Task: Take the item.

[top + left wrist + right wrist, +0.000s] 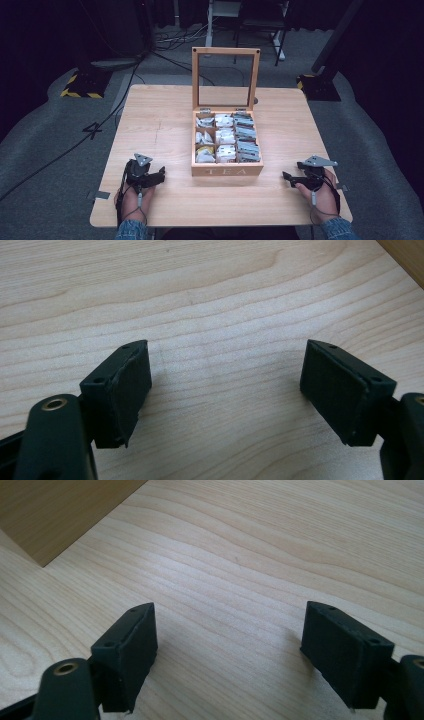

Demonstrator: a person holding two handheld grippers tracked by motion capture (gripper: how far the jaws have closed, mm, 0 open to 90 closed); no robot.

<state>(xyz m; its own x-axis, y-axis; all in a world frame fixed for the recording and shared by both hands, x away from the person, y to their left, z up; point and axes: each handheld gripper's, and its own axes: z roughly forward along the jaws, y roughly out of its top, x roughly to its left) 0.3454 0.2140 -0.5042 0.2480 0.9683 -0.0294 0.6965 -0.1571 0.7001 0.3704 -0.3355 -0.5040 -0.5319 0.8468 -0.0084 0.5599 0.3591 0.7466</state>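
Observation:
A wooden tea box (227, 170) marked TEA stands at the table's middle, its glass-paned lid (226, 79) propped upright. Several compartments hold white and grey tea bags (225, 136). My left gripper (161, 173) rests on the table left of the box, open, nothing between its jaws (225, 390). My right gripper (286, 177) rests right of the box, also open and empty (227, 645). A corner of the box shows at the top left of the right gripper view (55, 515) and at the top right of the left gripper view (407, 255).
The light wooden table (155, 125) has bare surface on both sides of the box. A small tab of tape (101, 195) sits at its front left edge. Stands, cables and dark curtains lie on the floor beyond the table.

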